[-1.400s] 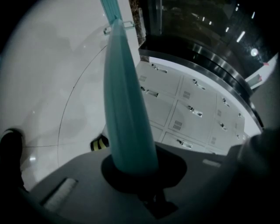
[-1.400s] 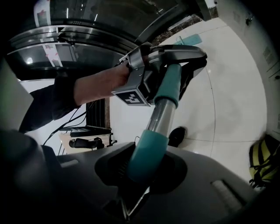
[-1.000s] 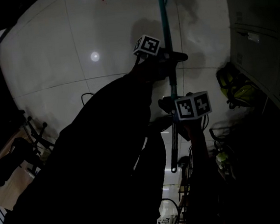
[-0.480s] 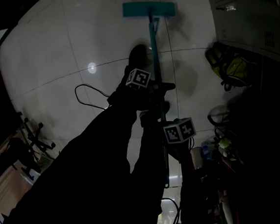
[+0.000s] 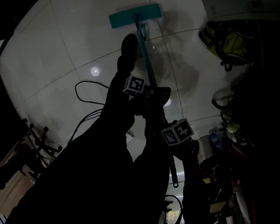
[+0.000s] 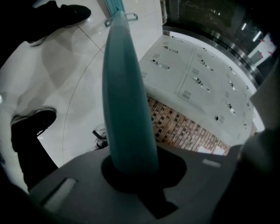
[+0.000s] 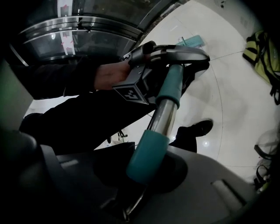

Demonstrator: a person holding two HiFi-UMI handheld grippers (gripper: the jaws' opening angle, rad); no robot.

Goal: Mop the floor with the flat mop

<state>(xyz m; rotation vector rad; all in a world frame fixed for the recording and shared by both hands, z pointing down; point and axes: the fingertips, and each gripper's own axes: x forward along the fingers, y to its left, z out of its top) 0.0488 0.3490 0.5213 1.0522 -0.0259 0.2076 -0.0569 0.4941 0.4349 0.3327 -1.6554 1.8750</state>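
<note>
Flat mop with teal rectangular head: the head lies flat on the white glossy tiled floor, top centre of the head view, just beyond my black shoe. Its teal pole runs down the frame toward me. My left tongs are clamped round the pole at mid-frame. My right tongs are clamped on it lower down, below and right of the left. In the right gripper view a teal sleeve sits between the jaws, with bare metal above it. At upper right lies a yellow-green bag. Left of the pole, a thin black cable loops on the floor.
</note>
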